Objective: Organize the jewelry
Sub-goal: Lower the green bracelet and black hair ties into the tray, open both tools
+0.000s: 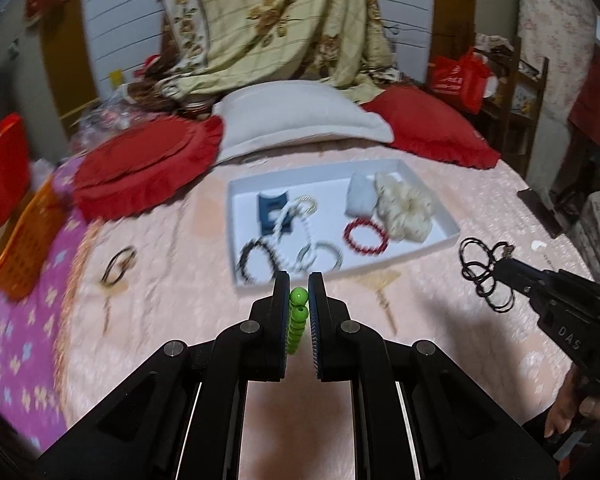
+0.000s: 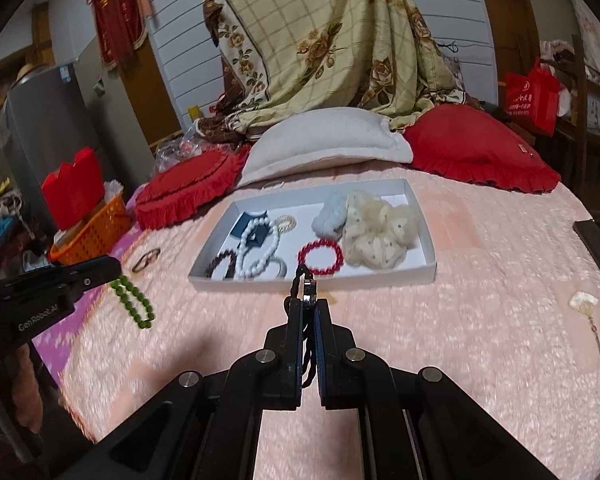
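Left claw (image 1: pixel 299 296) is clamping green beads (image 2: pixel 134 304), right claw (image 2: pixel 308 300) pinching black bands (image 1: pixel 484 276); both are carrying to the tray (image 2: pixel 420 270), release next.

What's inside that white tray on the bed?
The white tray holds a red bracelet, white bead necklace, dark bracelets, cream scrunchie. The necklace partly covers a blue card.

One white tray (image 2: pixel 428 270) on the bed (image 2: pixel 460 340) holds five bead bracelets, among them one red bracelet (image 2: pixel 321 257) and one white strand (image 2: pixel 260 248), plus two fabric scrunchies (image 2: pixel 380 236). Outside it: one green bead bracelet (image 2: pixel 134 302), one bunch of black hair ties (image 1: pixel 482 272), one dark band (image 2: pixel 146 260) near the bed's left edge, and two red cushions (image 2: pixel 188 196).
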The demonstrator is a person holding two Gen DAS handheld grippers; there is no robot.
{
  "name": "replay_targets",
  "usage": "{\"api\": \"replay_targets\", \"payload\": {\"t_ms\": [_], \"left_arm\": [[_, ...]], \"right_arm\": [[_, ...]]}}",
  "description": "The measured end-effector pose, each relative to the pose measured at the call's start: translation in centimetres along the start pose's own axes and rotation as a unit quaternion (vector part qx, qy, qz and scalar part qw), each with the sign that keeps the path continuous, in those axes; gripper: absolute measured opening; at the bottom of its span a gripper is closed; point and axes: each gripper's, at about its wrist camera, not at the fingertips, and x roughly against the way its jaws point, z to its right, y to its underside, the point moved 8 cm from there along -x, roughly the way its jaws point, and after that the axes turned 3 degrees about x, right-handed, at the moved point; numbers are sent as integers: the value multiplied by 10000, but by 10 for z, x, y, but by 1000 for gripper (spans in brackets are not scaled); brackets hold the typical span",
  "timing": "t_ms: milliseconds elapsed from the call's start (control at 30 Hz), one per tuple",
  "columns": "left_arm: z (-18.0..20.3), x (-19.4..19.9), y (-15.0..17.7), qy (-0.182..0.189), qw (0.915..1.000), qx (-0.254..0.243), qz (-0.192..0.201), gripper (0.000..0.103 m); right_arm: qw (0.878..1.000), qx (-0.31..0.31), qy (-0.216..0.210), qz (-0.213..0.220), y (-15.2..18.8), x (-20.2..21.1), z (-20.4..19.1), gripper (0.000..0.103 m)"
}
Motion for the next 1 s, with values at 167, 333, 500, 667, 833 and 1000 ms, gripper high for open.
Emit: {"api": "replay_targets", "payload": {"t_ms": [167,333,500,667,833,1000], "left_arm": [[13,-23,-45,446,9988,-176,-29,8],[23,-62,-84,467,9983,-320,-94,8],[29,-126,-103,767,9952,-11,-604,8],[38,-184,-106,807,9916,78,-1003,8],[34,-224,-102,628,9911,74,-1174,8],[23,-253,-98,598,9876,326,-1411,8]], "right_arm": [[9998,-159,-142,14,-27,-23,12,5],[9981,-360,-469,-168,-45,-61,20,5],[9925,-711,-856,-512,-48,-108,26,5],[9859,-967,-1133,-764,-47,-150,23,5],[9834,-974,-1225,-917,-46,-177,13,5],[9819,-1001,-1194,-1075,-39,-198,13,5]]}}
